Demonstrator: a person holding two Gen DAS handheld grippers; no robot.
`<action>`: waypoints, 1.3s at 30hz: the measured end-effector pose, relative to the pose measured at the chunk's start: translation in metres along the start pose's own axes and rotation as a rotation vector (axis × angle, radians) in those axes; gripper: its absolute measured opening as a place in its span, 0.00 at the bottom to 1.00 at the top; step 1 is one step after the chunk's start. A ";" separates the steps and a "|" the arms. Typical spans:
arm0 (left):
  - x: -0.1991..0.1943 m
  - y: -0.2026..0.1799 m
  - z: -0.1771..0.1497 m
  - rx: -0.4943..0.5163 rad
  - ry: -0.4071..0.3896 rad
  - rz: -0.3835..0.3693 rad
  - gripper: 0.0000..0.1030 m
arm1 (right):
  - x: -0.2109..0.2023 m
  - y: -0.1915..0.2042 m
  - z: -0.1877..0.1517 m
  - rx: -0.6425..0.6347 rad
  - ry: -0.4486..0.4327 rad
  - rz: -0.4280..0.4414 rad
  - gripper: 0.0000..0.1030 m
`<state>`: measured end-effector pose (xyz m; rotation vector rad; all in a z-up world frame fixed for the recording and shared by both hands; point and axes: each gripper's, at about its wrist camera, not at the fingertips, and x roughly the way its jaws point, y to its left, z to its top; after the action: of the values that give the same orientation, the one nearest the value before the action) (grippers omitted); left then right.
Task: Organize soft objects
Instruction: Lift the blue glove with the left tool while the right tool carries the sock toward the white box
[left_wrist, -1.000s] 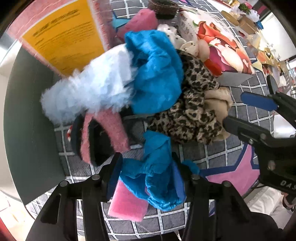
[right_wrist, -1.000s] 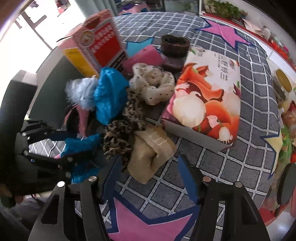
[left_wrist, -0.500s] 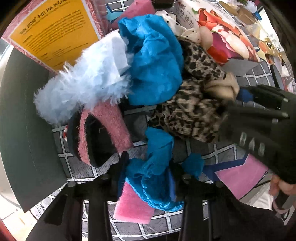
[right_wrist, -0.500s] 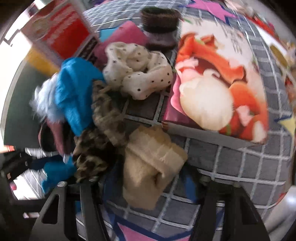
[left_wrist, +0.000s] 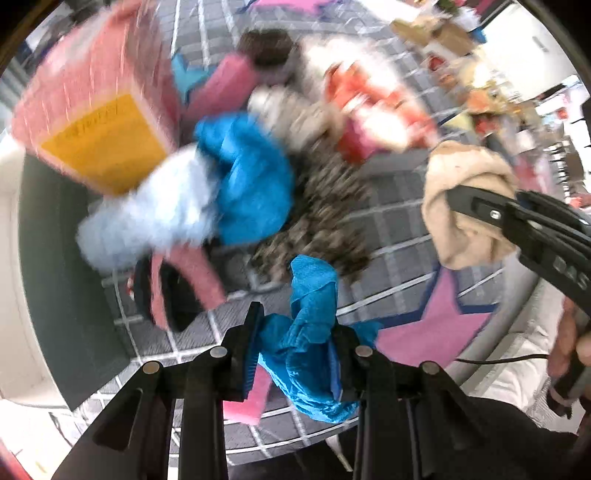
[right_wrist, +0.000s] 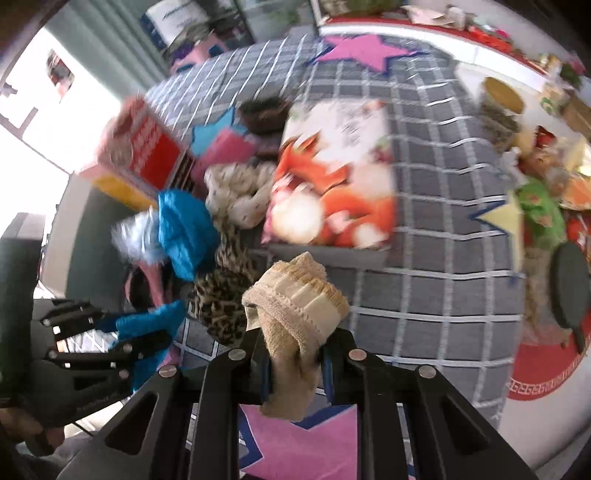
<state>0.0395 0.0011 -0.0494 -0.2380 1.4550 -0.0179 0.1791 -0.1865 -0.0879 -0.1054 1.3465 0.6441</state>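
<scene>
step: sorting, both lifted | left tongs (left_wrist: 295, 354) grip blue cloth (left_wrist: 314, 332) | right tongs (right_wrist: 291, 362) grip beige sock (right_wrist: 295, 306) | next: likely carry to drop spot

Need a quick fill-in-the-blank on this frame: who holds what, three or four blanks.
1. The right gripper is shut on the ____ knitted cloth.
2. The left gripper is shut on a cloth coloured ____.
3. The stars on the grey checked tablecloth nearest both grippers are ____.
4. The leopard-print cloth lies on the ____.

Missing words: beige; blue; pink; tablecloth
</scene>
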 end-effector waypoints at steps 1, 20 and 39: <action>-0.014 -0.001 0.003 0.009 -0.039 -0.014 0.31 | -0.006 0.003 -0.004 0.011 -0.013 -0.005 0.21; -0.069 -0.086 0.148 0.217 -0.264 0.122 0.34 | -0.054 -0.056 0.049 0.200 -0.129 -0.119 0.21; -0.102 0.003 0.160 0.037 -0.242 0.220 0.32 | -0.076 -0.008 0.110 0.157 -0.172 -0.106 0.21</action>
<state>0.1846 0.0443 0.0654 -0.0468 1.2318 0.1579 0.2721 -0.1742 0.0073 0.0053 1.2122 0.4459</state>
